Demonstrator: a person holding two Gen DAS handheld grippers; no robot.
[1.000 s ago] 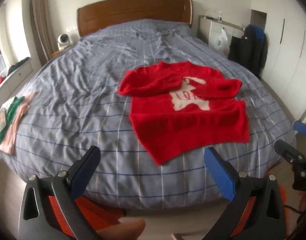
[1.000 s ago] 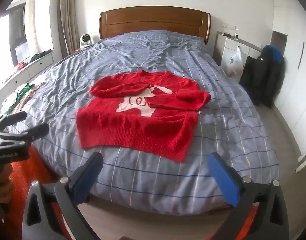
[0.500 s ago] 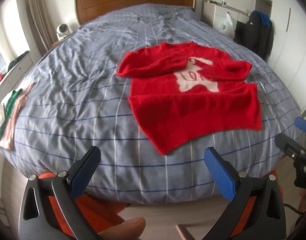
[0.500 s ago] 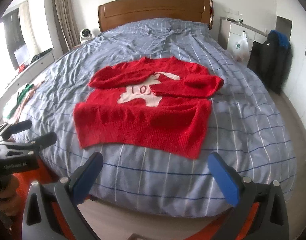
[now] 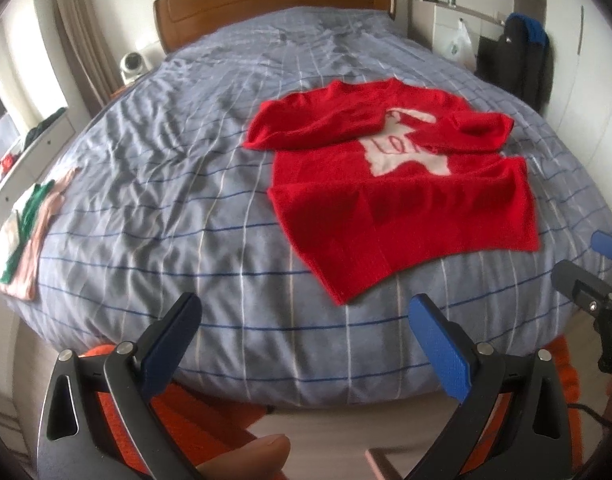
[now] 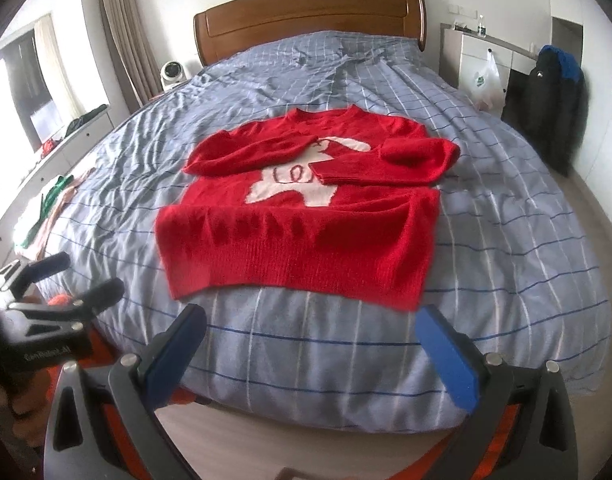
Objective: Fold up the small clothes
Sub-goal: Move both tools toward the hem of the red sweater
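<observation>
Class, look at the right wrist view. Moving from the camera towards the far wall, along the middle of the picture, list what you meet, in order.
right gripper → near edge of the striped bed cover → red sweater → bare rumpled cover → wooden headboard → white wall.

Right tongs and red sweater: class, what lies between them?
In the right wrist view, only bare striped bedcover separates the open right tongs from the red sweater hem.

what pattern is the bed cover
Grey-blue bed cover with a grid of thin white and dark blue lines, clearest in the right wrist view.
</observation>
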